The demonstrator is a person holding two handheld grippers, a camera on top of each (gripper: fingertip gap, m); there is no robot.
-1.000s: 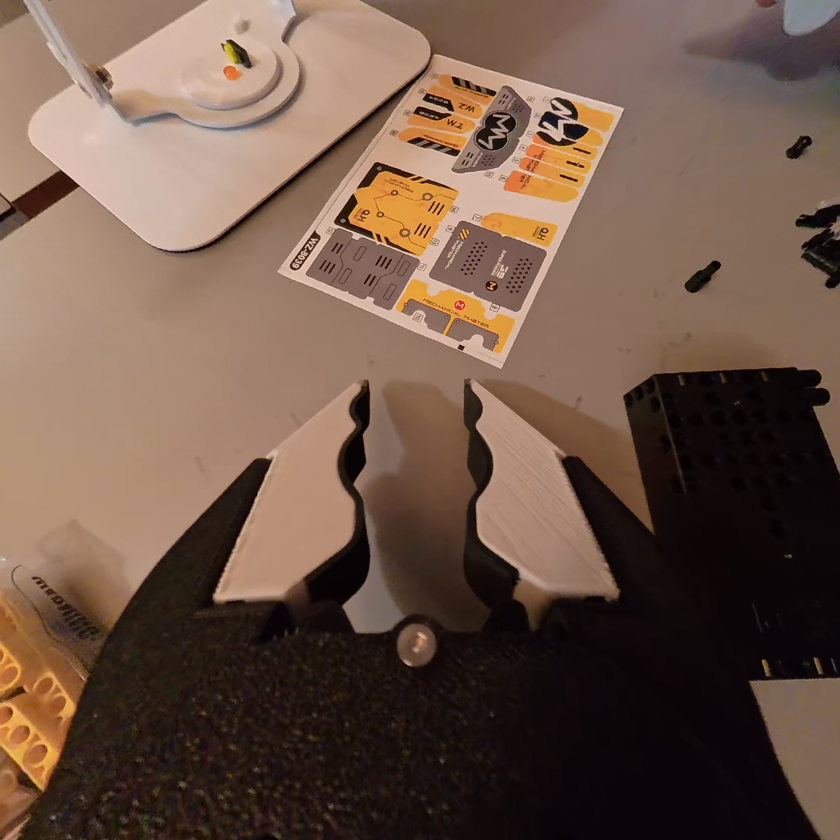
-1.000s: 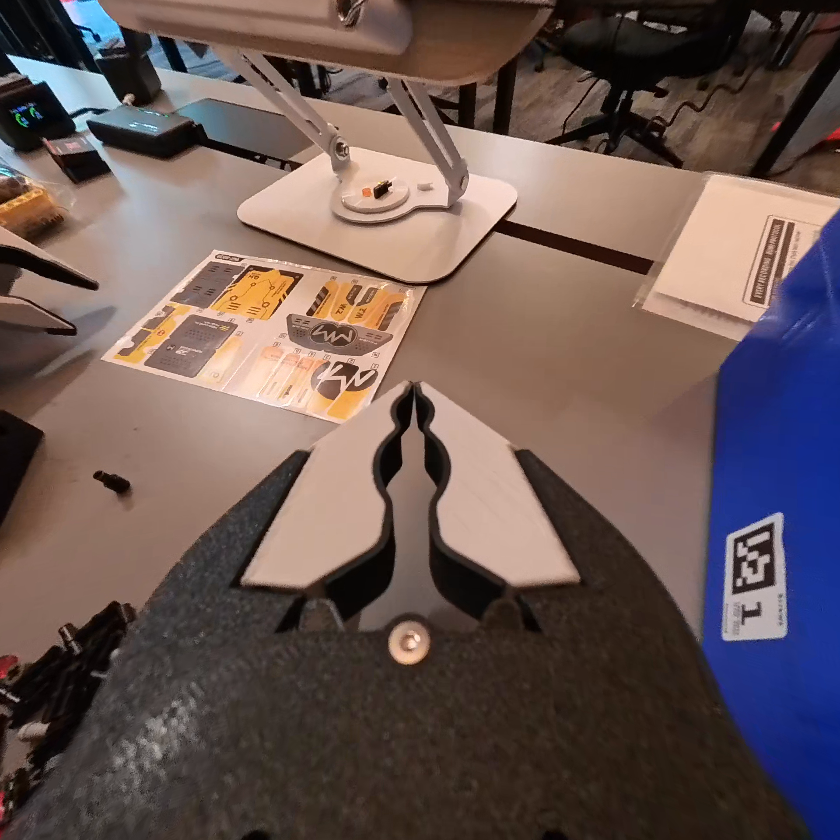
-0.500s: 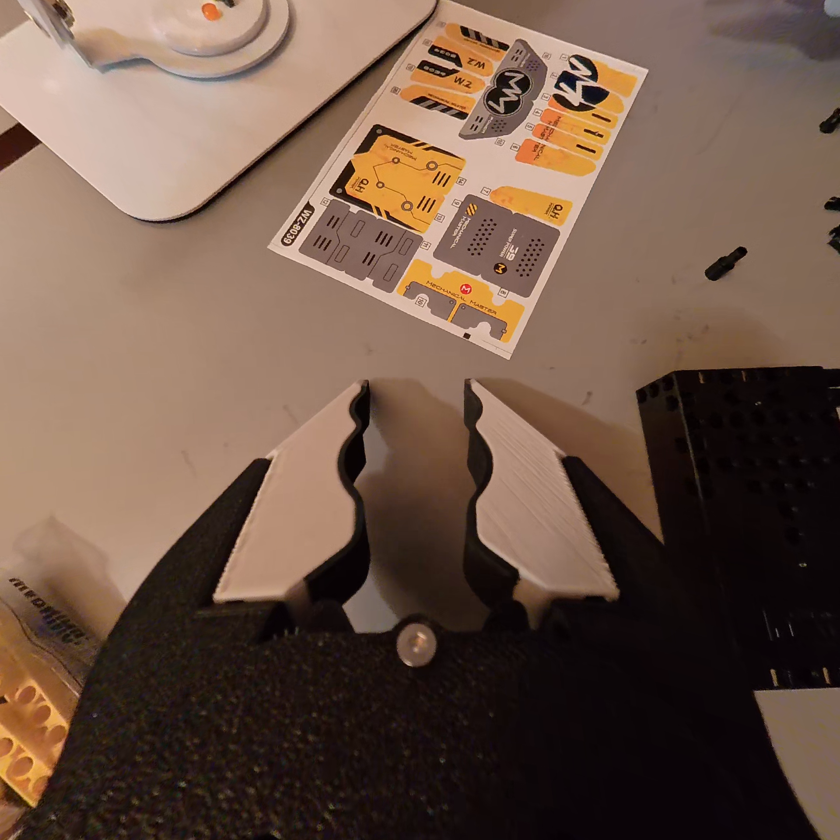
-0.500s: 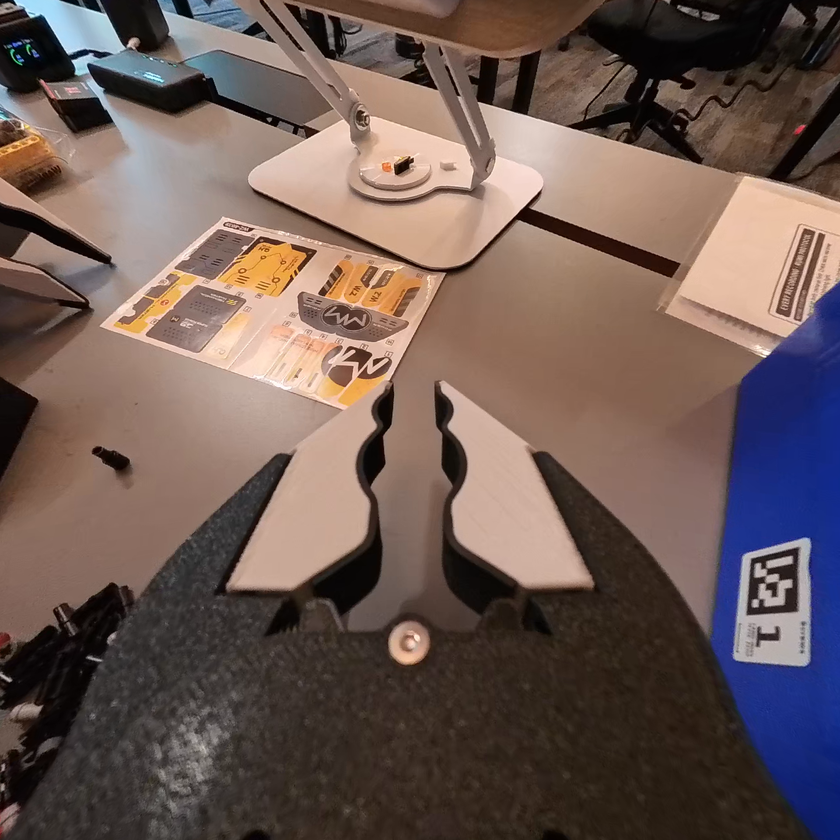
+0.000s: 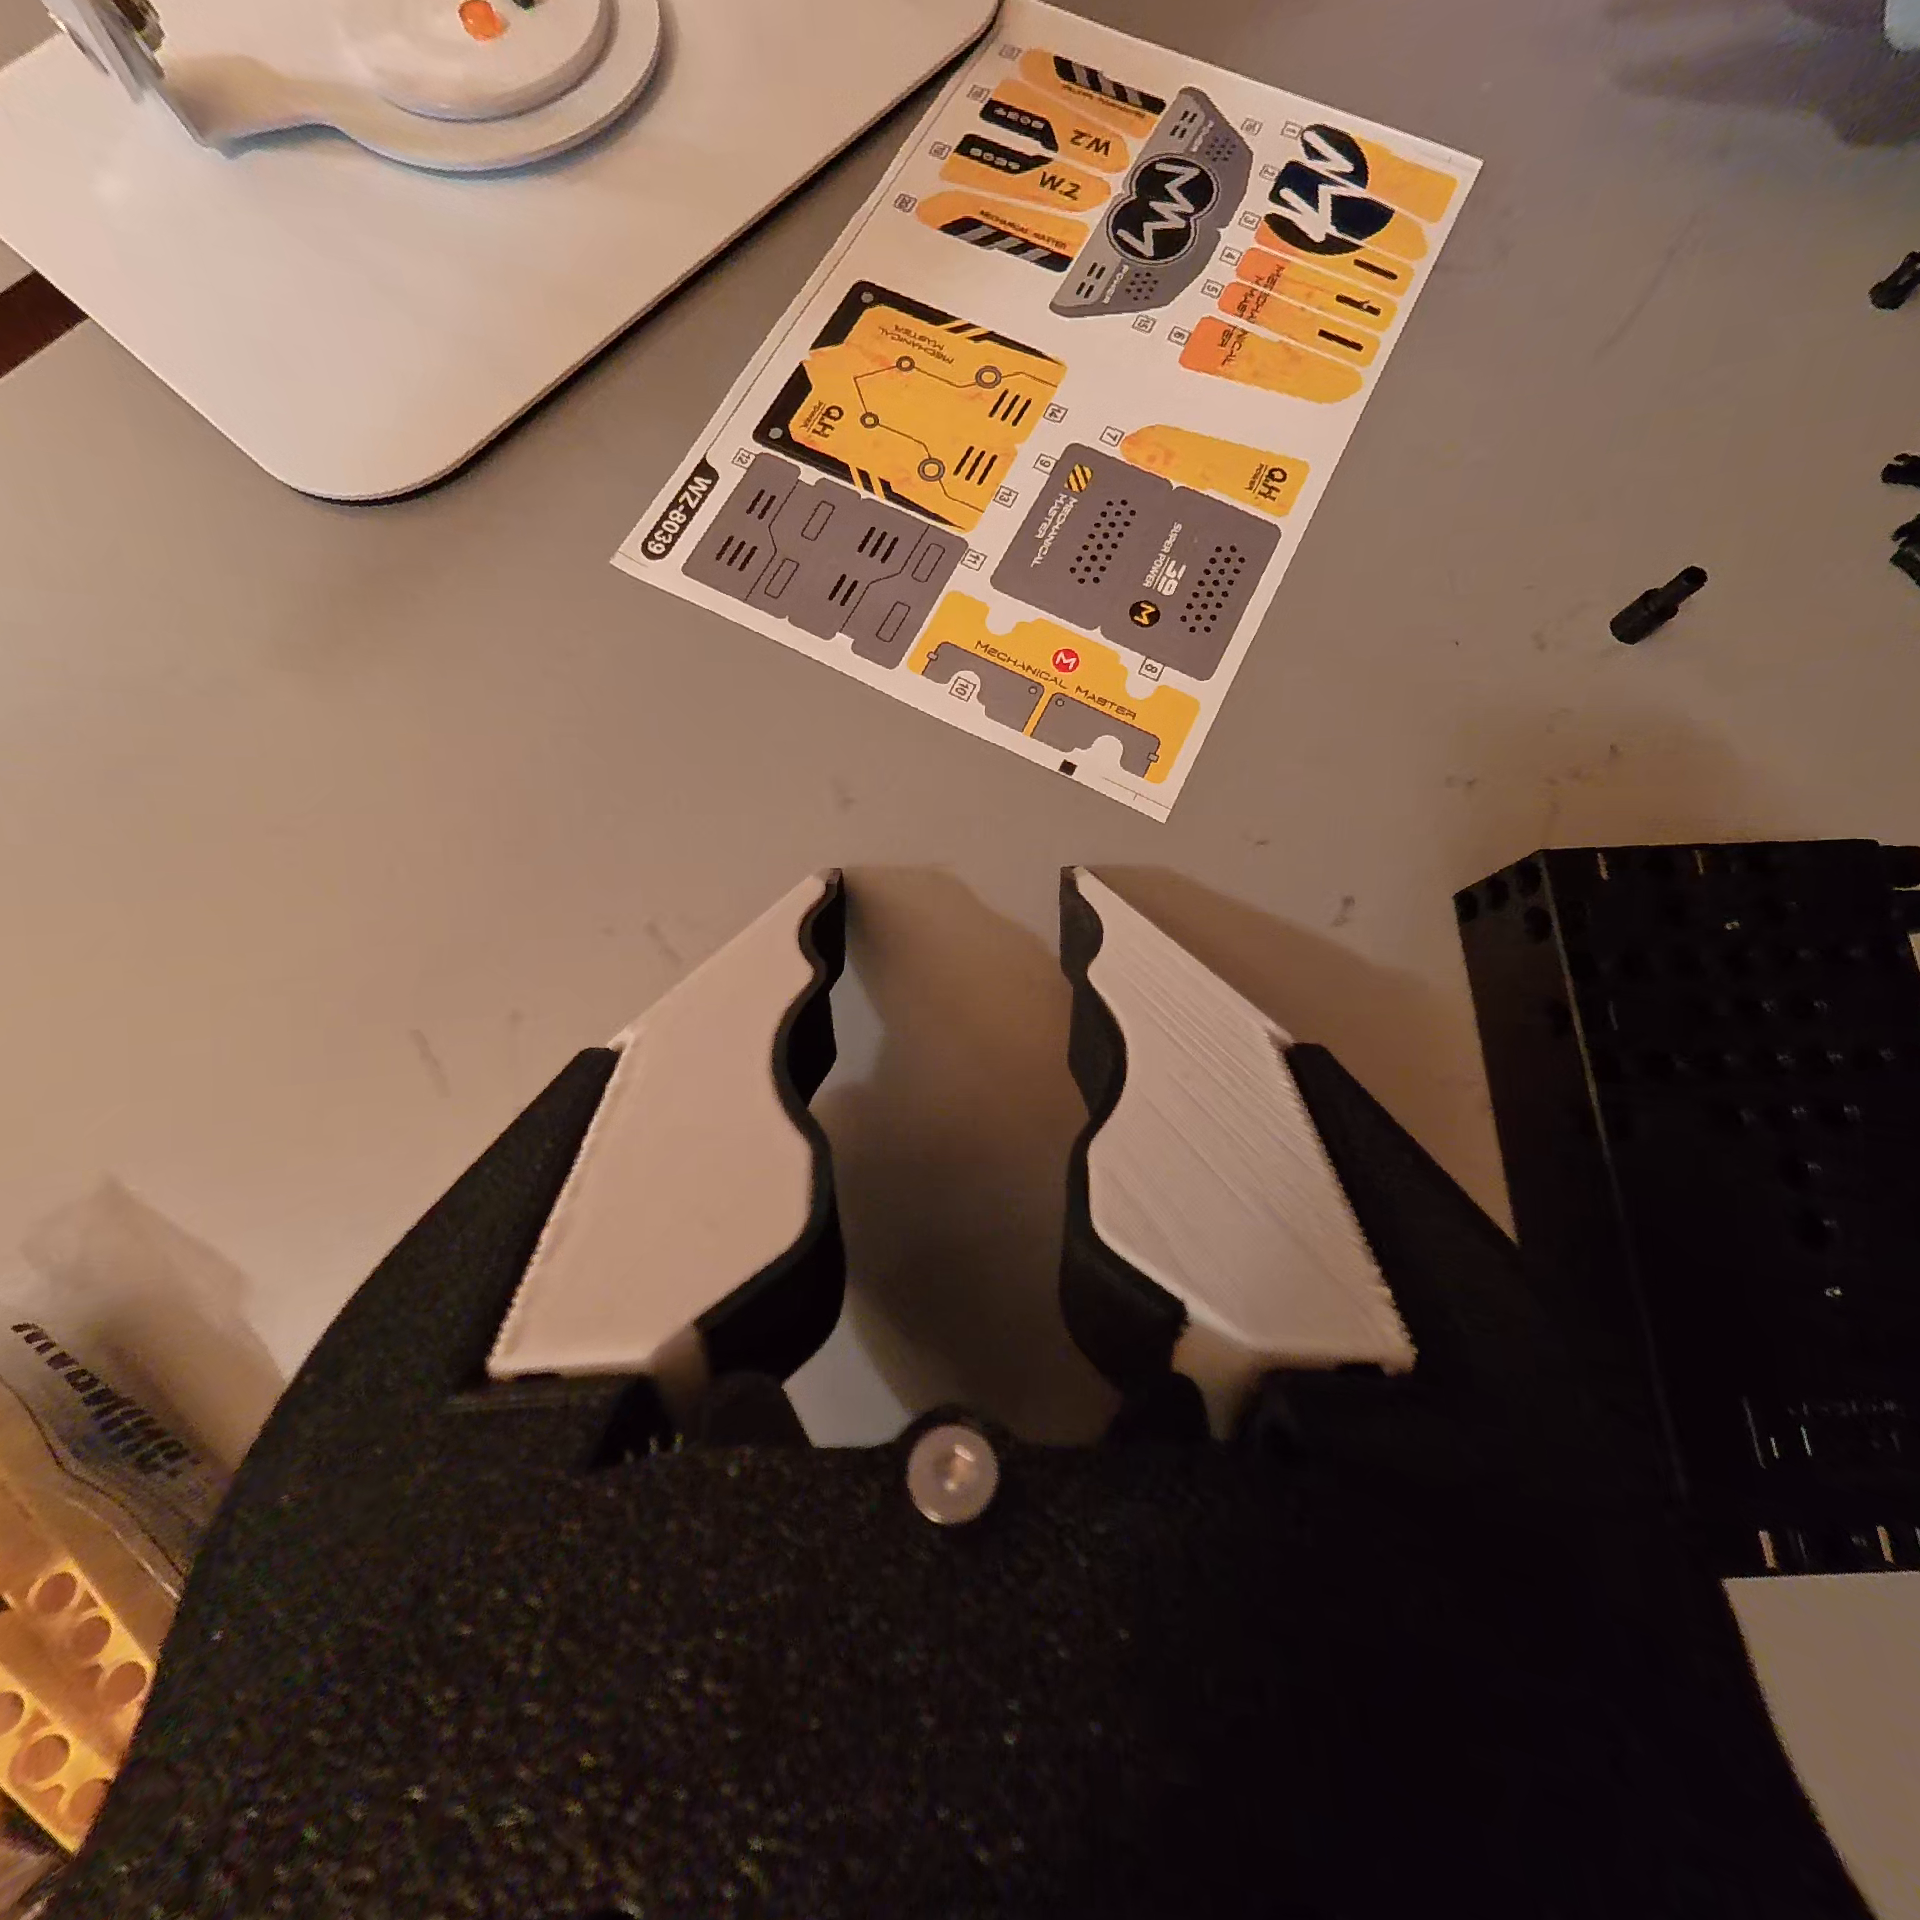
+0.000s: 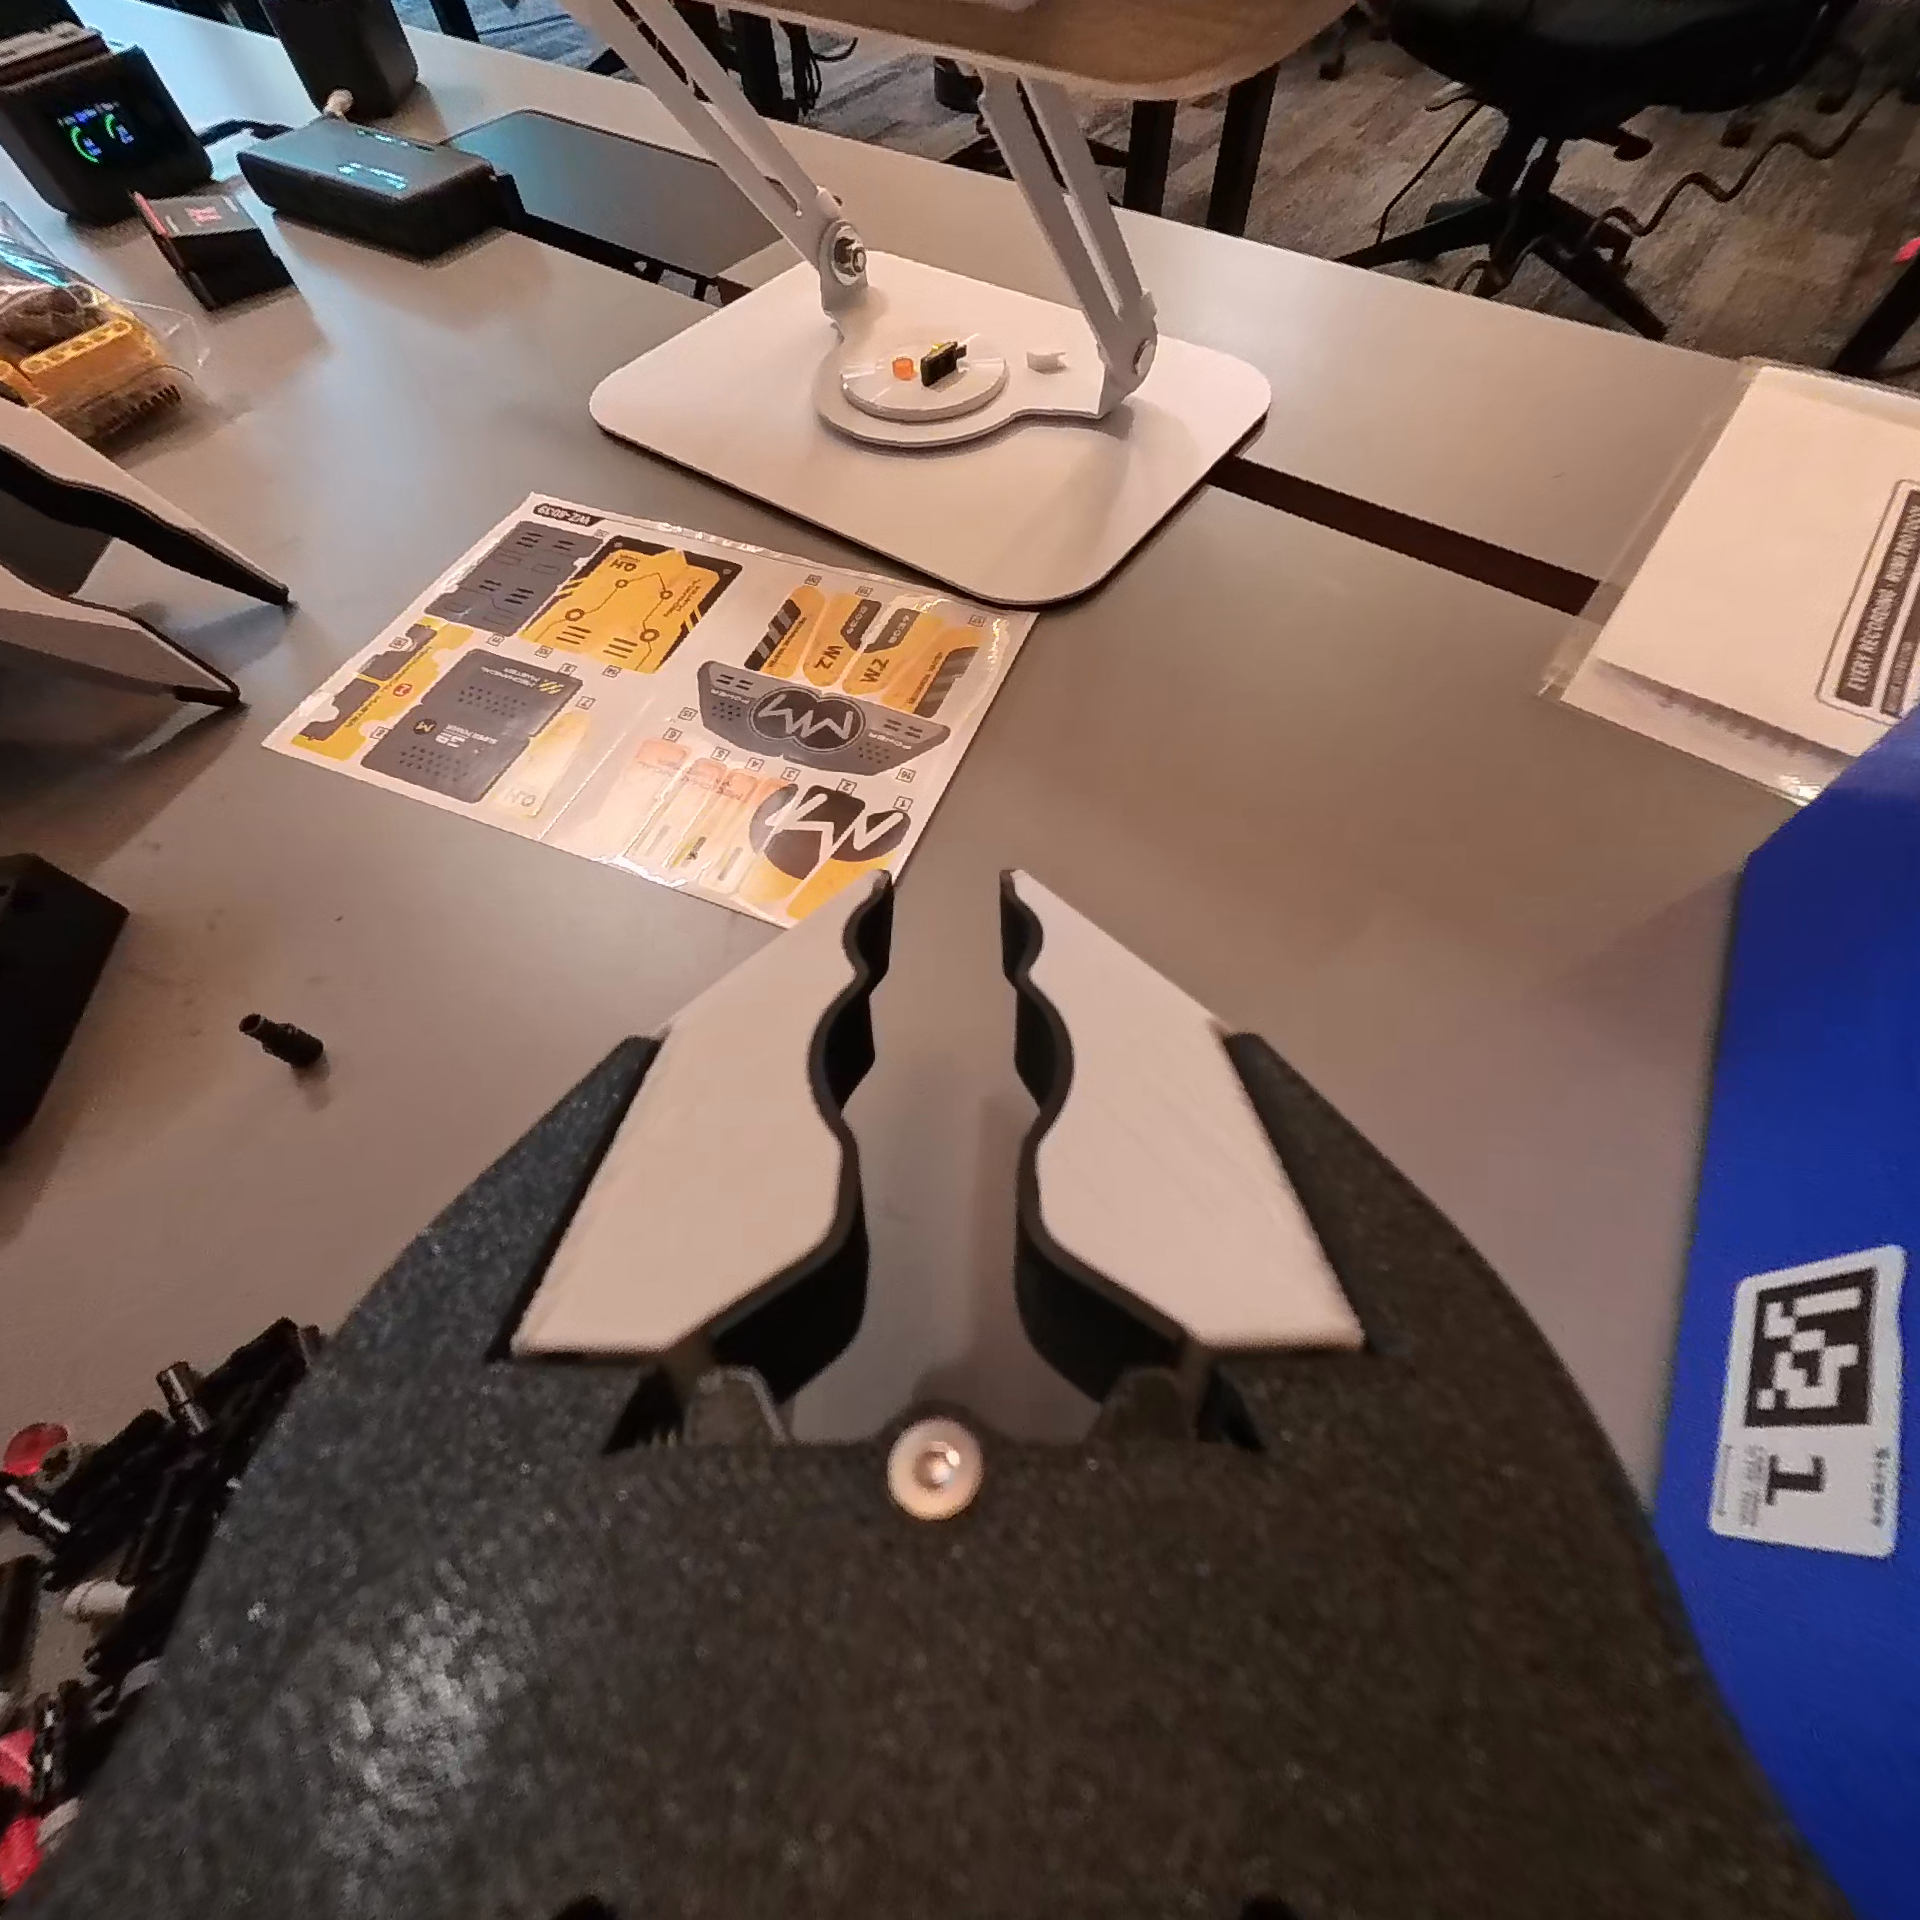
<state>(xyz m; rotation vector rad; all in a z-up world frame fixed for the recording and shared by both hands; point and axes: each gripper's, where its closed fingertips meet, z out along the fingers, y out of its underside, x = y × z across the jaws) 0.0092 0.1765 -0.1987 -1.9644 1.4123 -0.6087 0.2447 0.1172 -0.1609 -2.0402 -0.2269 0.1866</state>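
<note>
Sticker sheet [image 5: 1049,416] is laid flat on the grey tabletop [image 5: 312,779], just ahead of both grippers and touched by neither. Left gripper [image 5: 951,883] is held with its jaws spread wide and empty above bare tabletop; a black perforated block [image 5: 1704,1143] is seen just to its right, and a bag of yellow bricks [image 5: 62,1662] at its lower left. Right gripper [image 6: 945,883] is held with its jaws parted by a narrower gap, nothing between them, the tips close to the sheet's near corner. A single black pin [image 6: 278,1039] is seen to its left, a heap of black pins [image 6: 94,1507] nearer the camera, and a blue panel [image 6: 1849,1143] on its right. A white stand base [image 6: 935,457] is placed beyond the sheet.
</note>
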